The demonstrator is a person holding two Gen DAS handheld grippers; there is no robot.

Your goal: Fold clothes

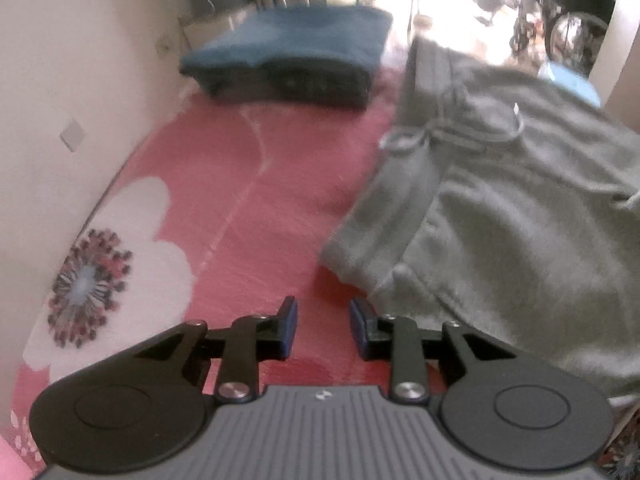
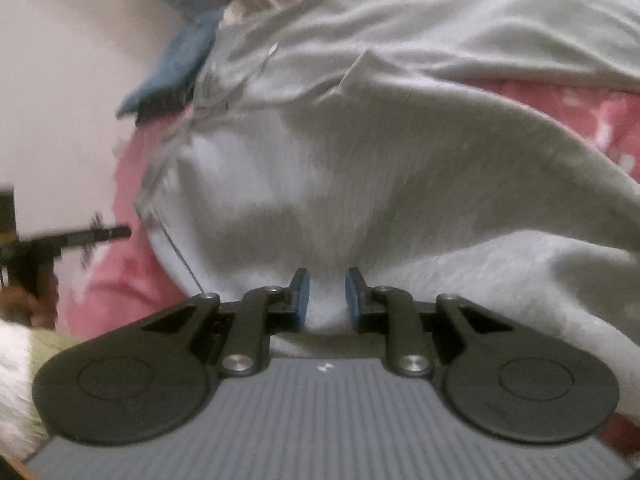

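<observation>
Grey sweatpants (image 1: 500,200) with a drawstring (image 1: 452,134) lie spread on a pink flowered bedsheet (image 1: 260,200). My left gripper (image 1: 323,322) hovers over bare sheet just left of the pants' near edge, open, with nothing between its blue pads. In the right wrist view the grey sweatpants (image 2: 360,160) fill most of the picture. My right gripper (image 2: 327,300) is shut on a bunched fold of that grey cloth, which rises between its pads.
A folded pile of dark blue clothes (image 1: 296,52) sits at the far end of the sheet by a pale wall (image 1: 80,60). Bright clutter shows beyond the bed at top right. A dark blurred object (image 2: 60,240) is at the left edge of the right wrist view.
</observation>
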